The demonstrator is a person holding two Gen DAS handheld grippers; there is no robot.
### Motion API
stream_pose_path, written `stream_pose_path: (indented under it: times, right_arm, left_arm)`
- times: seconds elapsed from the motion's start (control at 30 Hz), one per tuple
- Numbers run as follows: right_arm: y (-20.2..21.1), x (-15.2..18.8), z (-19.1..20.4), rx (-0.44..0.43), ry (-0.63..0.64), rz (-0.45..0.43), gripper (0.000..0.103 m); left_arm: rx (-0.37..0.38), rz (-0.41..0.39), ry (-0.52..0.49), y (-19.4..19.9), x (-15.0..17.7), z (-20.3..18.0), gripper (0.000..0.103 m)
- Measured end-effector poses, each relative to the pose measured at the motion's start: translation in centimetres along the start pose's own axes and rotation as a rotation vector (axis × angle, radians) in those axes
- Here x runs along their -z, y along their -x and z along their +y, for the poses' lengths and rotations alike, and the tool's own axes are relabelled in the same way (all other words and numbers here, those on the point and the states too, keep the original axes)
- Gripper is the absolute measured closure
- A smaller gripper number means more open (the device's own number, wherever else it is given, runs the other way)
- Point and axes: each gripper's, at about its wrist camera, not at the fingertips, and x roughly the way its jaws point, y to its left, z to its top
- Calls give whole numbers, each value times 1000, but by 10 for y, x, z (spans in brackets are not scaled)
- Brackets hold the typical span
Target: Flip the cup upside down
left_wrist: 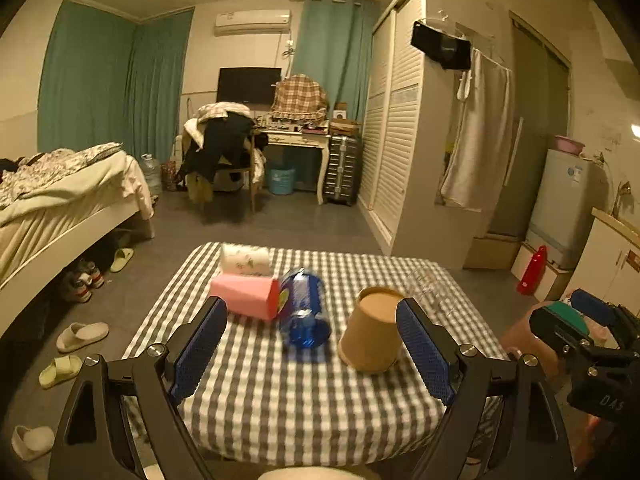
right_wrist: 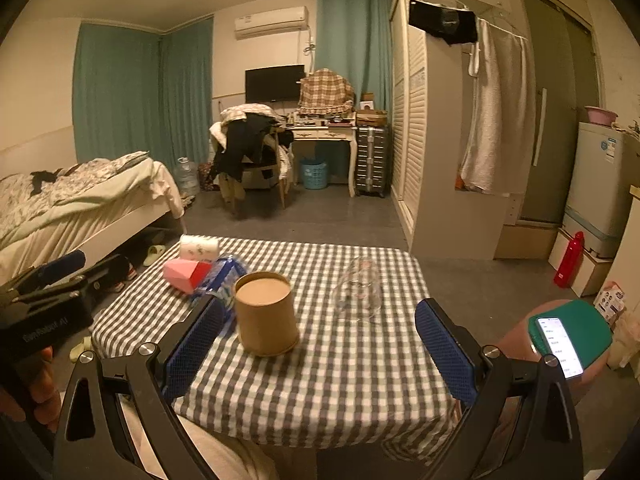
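This is a lived-in one-room home, a bedroom and living space in one. An unmade bed with pale rumpled bedding (left_wrist: 60, 188) stands along the left wall, with slippers and trainers (left_wrist: 82, 278) on the grey floor under and beside it. Teal floor-length curtains (right_wrist: 116, 92) cover the far corner, below a white wall-mounted air conditioner (right_wrist: 272, 22). A cream writing desk (right_wrist: 324, 136) carries clutter, and the wooden chair heaped with clothes (right_wrist: 248, 140) stands beside it. A tall white louvred wardrobe (left_wrist: 394, 120) fills the right side, near a small white fridge (right_wrist: 604, 184). The low tabletop with a grey-and-white checked cloth (right_wrist: 320, 392) sits in the foreground.
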Motion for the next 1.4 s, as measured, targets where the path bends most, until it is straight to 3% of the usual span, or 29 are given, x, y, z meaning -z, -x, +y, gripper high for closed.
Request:
stream_pose_path:
  times: [0.3,0.37,0.43,1.4]
  right_arm:
    - [-28,29,7,-6,3,64,6]
    - [-30,29,6,0,0,61,6]
    - [-31,31,5,0,-8,59,3]
    - [-43,31,7,29,-18,76,0]
  left_arm:
    - [-30,26,-34,-9,25,6,14]
    - [-34,27,-33,-10,26,7,12]
    - [-40,30,-27,-12,26,8,3]
    - [-59,56,-2,-19,27,24,0]
